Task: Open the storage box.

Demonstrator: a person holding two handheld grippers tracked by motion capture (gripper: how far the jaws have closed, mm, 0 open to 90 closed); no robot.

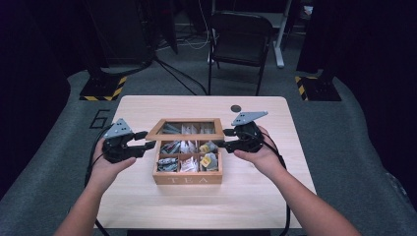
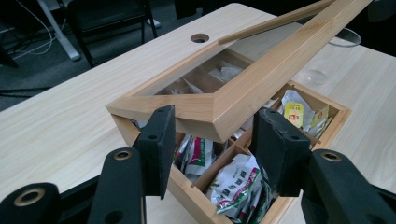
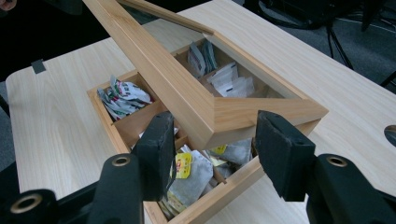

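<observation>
Light wooden tea box [image 1: 187, 178] marked "TEA" near the middle of the pale wooden tabletop [image 1: 255, 196], a little toward the near edge. Glass-paned wooden lid [image 1: 186, 129] raised and tilted back, hinged along the far side, front edge lifted clear of the box. Inside, divided compartments packed with tea bags [image 2: 238, 184], some with yellow tags [image 3: 183, 164], others in green-and-white wrappers.

Left tool [image 1: 141, 142] at the lid's left front corner, black jaws spread apart either side of that corner [image 2: 205, 114]; touching or not, cannot tell. Right tool [image 1: 227, 138] at the lid's right front corner, jaws likewise spread and flanking the corner [image 3: 261, 114], contact unclear. Each held in a hand, forearms entering from the near edge, grey three-cornered plates on top.

Small round hole [image 1: 236, 108] in the tabletop toward the far right. Black folding chair [image 1: 240, 37] on the grey floor well beyond the far edge.
</observation>
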